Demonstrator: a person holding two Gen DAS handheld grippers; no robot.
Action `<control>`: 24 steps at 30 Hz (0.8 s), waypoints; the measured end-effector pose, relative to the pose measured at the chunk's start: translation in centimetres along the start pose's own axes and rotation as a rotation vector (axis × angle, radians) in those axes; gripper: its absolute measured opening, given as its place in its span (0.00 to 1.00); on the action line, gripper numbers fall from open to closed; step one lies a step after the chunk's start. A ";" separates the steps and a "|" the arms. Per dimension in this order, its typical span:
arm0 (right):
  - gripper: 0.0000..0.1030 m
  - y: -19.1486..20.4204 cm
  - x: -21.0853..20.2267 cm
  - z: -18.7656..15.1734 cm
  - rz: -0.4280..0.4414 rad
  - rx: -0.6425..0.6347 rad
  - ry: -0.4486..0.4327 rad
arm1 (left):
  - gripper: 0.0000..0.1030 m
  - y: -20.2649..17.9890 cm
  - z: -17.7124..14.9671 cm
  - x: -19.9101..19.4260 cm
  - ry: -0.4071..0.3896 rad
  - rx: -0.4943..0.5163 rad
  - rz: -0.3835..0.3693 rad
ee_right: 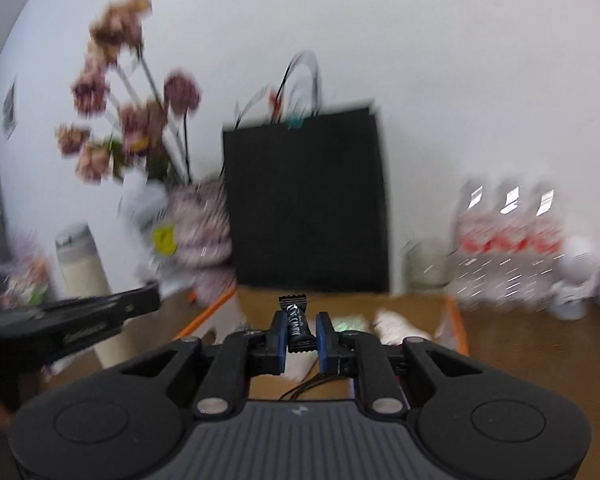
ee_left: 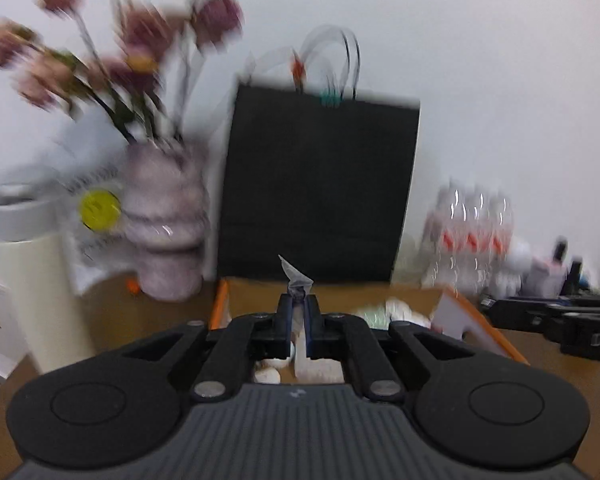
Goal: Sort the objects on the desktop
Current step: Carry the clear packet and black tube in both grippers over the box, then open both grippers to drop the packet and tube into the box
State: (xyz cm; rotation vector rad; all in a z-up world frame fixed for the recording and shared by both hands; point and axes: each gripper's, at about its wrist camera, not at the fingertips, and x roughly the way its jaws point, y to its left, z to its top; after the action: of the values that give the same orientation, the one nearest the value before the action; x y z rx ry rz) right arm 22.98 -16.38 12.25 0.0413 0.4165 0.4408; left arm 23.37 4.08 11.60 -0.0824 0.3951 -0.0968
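Note:
My left gripper point(ee_left: 298, 308) is shut on a small silvery-grey wrapped candy point(ee_left: 297, 278) whose twisted end sticks up above the fingertips. It hangs over an open cardboard box with orange edges point(ee_left: 220, 304) that holds several white and pale items. My right gripper point(ee_right: 300, 328) is shut on a small black snack packet with white lettering point(ee_right: 296, 322), above the same box point(ee_right: 454, 320). The left gripper's body shows at the left of the right wrist view point(ee_right: 72, 316). The right gripper's body shows at the right edge of the left wrist view point(ee_left: 556, 320).
A black paper bag point(ee_left: 316, 184) stands against the white wall behind the box. A pink vase of dried flowers point(ee_left: 164, 220) and a cream flask point(ee_left: 36, 272) stand left. A pack of water bottles point(ee_right: 508, 248) and small containers stand right. The desk is brown wood point(ee_right: 532, 344).

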 end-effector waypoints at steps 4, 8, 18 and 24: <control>0.13 -1.0 6.4 1.7 0.011 0.000 0.162 | 0.06 1.5 1.7 6.4 0.237 -0.072 -0.102; 0.13 -3.2 13.4 2.6 0.040 0.120 0.389 | 0.06 1.8 1.1 12.0 0.428 -0.044 -0.120; 0.16 -5.1 20.4 -1.3 -0.038 0.173 0.670 | 0.11 1.8 -1.8 15.4 0.588 -0.033 -0.123; 0.32 -4.8 17.4 1.4 -0.058 0.201 0.632 | 0.39 1.5 1.7 12.4 0.551 -0.049 -0.106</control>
State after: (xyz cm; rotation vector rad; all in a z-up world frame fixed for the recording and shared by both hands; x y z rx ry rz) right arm 39.81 -13.27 6.24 0.0851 1.0810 0.3462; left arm 35.58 4.30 8.32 -0.1253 0.9443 -0.2162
